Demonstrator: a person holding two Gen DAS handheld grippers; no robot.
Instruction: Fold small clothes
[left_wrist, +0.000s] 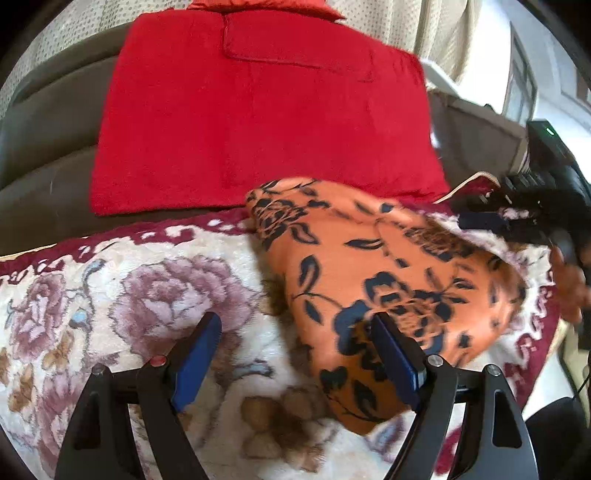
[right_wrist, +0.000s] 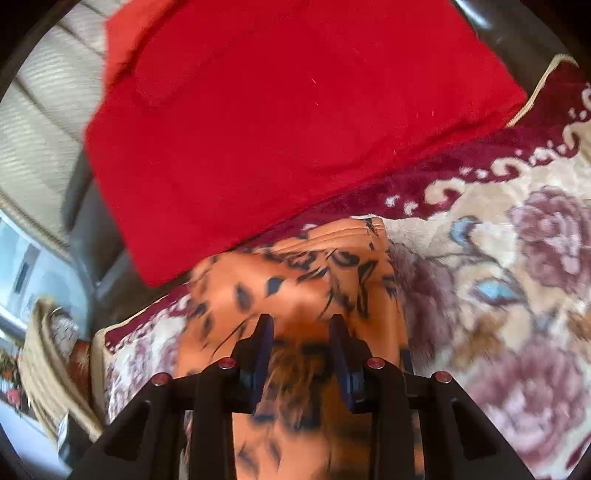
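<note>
The right gripper (right_wrist: 301, 325) is pinching the orange floral garment (right_wrist: 295, 266) at lower centre mid-fold — the left gripper (left_wrist: 295, 328), gaping empty, needs an edge next.

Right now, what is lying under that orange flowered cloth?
The orange flowered cloth lies on a cream floral blanket with a maroon border. Beyond it is a folded red cloth. Whatever sits directly beneath the orange cloth's middle is covered.

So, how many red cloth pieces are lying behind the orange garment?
1 for sure: the folded red cloth, behind the orange floral garment, partly on the floral blanket. A lighter red piece at its far edge may be separate.
</note>
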